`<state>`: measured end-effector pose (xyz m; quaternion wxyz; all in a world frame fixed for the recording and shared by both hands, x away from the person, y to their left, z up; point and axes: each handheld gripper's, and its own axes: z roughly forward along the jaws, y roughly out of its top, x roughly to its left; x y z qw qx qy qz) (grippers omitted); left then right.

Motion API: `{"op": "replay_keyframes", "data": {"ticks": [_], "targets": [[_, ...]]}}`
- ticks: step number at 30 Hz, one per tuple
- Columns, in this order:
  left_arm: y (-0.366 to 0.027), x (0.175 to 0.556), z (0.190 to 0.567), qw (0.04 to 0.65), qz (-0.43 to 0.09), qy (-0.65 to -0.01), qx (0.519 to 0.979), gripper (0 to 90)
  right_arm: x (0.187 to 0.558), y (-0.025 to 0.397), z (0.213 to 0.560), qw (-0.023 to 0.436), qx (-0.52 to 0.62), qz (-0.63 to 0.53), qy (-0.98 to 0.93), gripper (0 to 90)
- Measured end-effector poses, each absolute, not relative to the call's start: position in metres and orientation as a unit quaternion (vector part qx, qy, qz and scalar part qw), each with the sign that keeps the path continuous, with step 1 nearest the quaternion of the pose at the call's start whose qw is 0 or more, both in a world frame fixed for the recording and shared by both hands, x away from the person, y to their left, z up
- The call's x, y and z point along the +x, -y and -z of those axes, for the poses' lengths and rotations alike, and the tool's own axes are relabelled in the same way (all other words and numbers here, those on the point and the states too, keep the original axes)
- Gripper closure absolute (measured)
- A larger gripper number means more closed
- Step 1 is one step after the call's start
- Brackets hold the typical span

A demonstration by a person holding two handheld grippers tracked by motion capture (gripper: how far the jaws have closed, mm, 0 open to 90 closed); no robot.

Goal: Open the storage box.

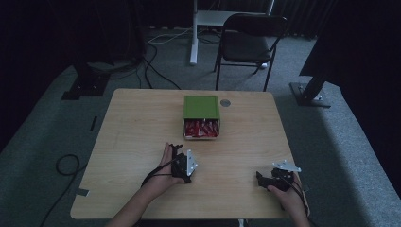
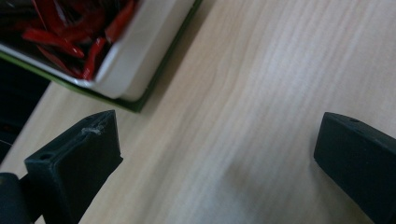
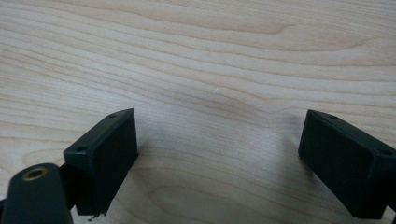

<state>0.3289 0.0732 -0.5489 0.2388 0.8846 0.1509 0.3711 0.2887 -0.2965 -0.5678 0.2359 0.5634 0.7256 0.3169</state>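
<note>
The green box (image 1: 201, 107) of red packets (image 1: 202, 128) sits mid-bench, its open side toward the person for easy reach, while the left hand-held gripper (image 1: 177, 150) nearest it and the right hand-held gripper (image 1: 259, 177) hover released, empty.

The green box (image 2: 140, 100) runs off the left gripper view's top edge; its red contents (image 2: 70, 32) are blurred beyond telling, and small in the high view.
</note>
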Motion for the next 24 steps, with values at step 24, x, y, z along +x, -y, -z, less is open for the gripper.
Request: {"op": "replay_keyframes", "data": {"ticks": [24], "targets": [[-0.047,0.351,0.555,0.192,-0.470,-0.059,0.859,19.4,0.289,0.297,0.568,0.235,0.561,-0.318,-0.727,10.9]]}}
